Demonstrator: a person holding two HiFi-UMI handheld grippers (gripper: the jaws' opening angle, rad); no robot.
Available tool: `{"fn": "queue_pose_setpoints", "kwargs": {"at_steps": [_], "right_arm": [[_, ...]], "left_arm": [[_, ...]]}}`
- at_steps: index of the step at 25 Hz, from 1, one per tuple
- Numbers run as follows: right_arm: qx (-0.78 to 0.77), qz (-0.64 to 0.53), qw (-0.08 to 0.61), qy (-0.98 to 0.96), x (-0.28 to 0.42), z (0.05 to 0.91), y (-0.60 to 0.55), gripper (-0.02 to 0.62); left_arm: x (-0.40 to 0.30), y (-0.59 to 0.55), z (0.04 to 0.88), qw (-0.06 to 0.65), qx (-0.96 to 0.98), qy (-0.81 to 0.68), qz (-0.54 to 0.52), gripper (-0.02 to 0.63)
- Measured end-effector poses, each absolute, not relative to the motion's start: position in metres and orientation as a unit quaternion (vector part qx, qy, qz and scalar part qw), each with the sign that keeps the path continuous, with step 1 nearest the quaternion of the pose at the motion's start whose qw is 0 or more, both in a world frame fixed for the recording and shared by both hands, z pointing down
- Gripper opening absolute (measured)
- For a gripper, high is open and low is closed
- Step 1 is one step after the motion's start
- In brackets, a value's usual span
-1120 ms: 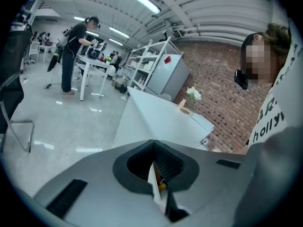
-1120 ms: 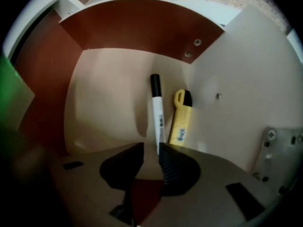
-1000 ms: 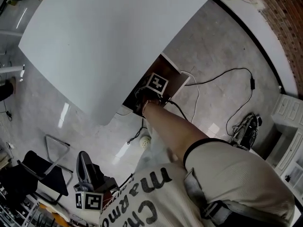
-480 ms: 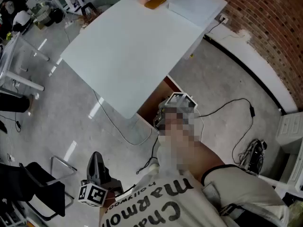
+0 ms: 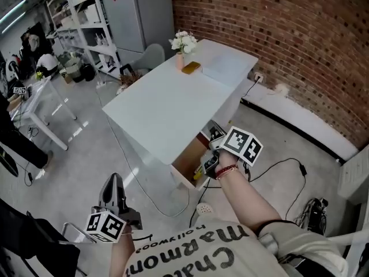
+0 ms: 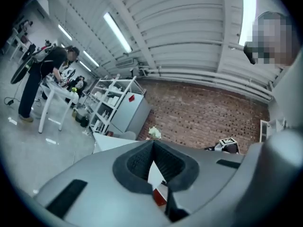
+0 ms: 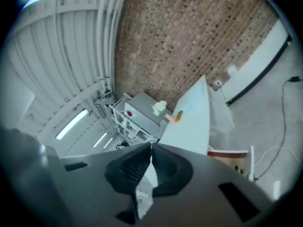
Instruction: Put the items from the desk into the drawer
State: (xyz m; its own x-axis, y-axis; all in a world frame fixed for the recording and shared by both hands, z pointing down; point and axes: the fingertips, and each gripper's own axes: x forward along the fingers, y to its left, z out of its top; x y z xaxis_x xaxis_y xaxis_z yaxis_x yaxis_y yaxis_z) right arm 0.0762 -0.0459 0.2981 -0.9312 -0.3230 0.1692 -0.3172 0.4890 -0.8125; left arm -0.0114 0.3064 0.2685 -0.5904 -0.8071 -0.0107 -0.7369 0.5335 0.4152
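Note:
The white desk carries a pink vase of white flowers, a flat orange-brown item and a pale sheet at its far end. Under its near corner a wooden drawer stands pulled out, with a small yellow thing at its edge. My right gripper is held just right of the drawer, shut and empty. In the right gripper view the jaws meet, with the desk and drawer beyond. My left gripper hangs low at the left, away from the desk, shut with nothing in it.
A brick wall runs behind the desk. Black cables and a white power strip lie on the floor by the drawer. A grey chair, shelves and a person at a white table are to the left.
The head view has swung up from the desk edge and drawer to the whole desk. My right gripper has drawn back out of the drawer and risen beside it.

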Motion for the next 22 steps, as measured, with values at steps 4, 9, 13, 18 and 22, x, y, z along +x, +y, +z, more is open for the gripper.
{"fn": "queue_pose_setpoints", "kwargs": {"at_steps": [4,9,13,18,22], "right_arm": [[-0.125,-0.384,0.031,0.914,0.091,0.225,0.0,0.004],[-0.04,-0.284,0.056,0.956,0.105,0.173,0.057,0.004],[-0.005,-0.224,0.042,0.974,0.116,0.17,0.092,0.003],[-0.002,-0.179,0.02,0.984,0.118,0.179,0.1,0.003],[0.003,-0.158,0.002,0.987,0.11,0.182,0.093,0.003]], "left_arm": [[0.005,0.315,0.227,0.055,0.463,-0.863,-0.195,0.002],[0.034,0.313,0.198,0.037,0.495,-0.849,-0.183,0.002],[0.051,0.316,0.181,0.012,0.505,-0.844,-0.179,0.002],[0.059,0.312,0.175,-0.006,0.507,-0.844,-0.176,0.002],[0.063,0.296,0.174,-0.005,0.512,-0.843,-0.166,0.002]]}}
